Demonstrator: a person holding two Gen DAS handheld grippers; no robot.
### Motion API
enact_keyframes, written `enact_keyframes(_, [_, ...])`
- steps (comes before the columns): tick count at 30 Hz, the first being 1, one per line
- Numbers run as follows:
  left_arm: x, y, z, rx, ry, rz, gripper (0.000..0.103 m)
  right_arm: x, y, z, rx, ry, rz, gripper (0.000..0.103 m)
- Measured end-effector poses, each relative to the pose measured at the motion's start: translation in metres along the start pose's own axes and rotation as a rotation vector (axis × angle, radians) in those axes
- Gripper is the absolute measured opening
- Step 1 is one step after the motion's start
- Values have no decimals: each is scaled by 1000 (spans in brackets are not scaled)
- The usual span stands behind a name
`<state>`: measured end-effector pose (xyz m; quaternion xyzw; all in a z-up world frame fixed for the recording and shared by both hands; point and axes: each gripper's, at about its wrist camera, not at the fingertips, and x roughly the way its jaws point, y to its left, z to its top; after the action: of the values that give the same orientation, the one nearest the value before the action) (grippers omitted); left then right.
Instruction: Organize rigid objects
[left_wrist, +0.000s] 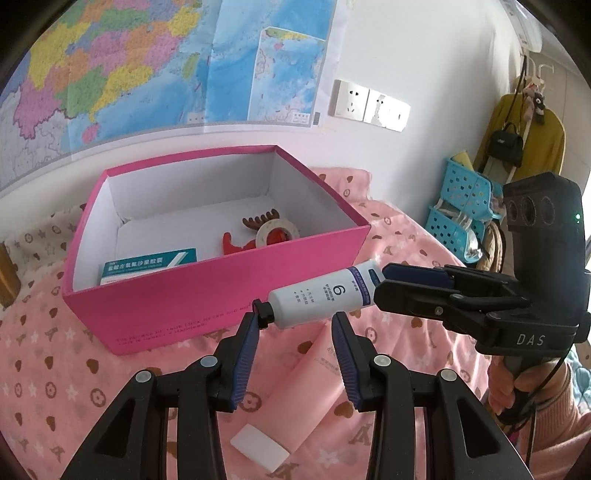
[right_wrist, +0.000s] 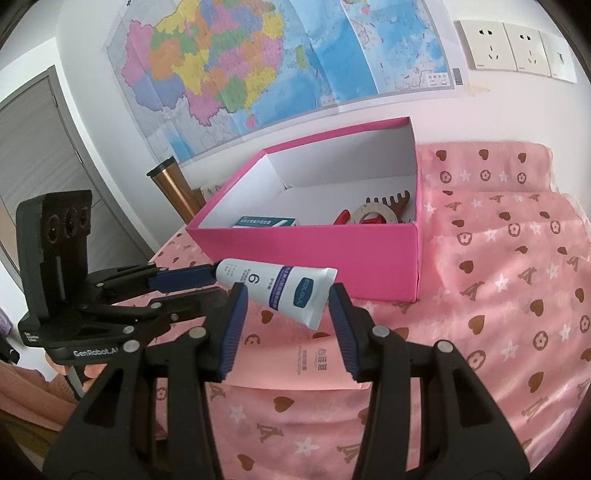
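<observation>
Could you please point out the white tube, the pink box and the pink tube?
white tube (left_wrist: 321, 297), left wrist view, printed middle of its body.
pink box (left_wrist: 155, 314), left wrist view, near outer wall.
pink tube (left_wrist: 295, 398), left wrist view, mid-body.

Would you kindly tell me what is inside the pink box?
Inside the pink box lie a teal-and-white carton, a brown antler-shaped comb, a tape roll and a red piece. The near wall hides the floor closest to the camera.

White tube (right_wrist: 277, 291): "6", prob. "EOLGUL"; right gripper (left_wrist: 384, 282) body: "DAS".
</observation>
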<state>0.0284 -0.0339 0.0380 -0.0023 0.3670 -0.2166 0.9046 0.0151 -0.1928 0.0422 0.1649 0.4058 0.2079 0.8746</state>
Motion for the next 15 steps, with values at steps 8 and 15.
enact_keyframes(8, [0,1,3,0,-5,0,40,-3,1,4,-6,-9,0,49])
enact_keyframes(15, [0,1,5,7,-12,-4,40,-3,0,7,-12,-17,-4,49])
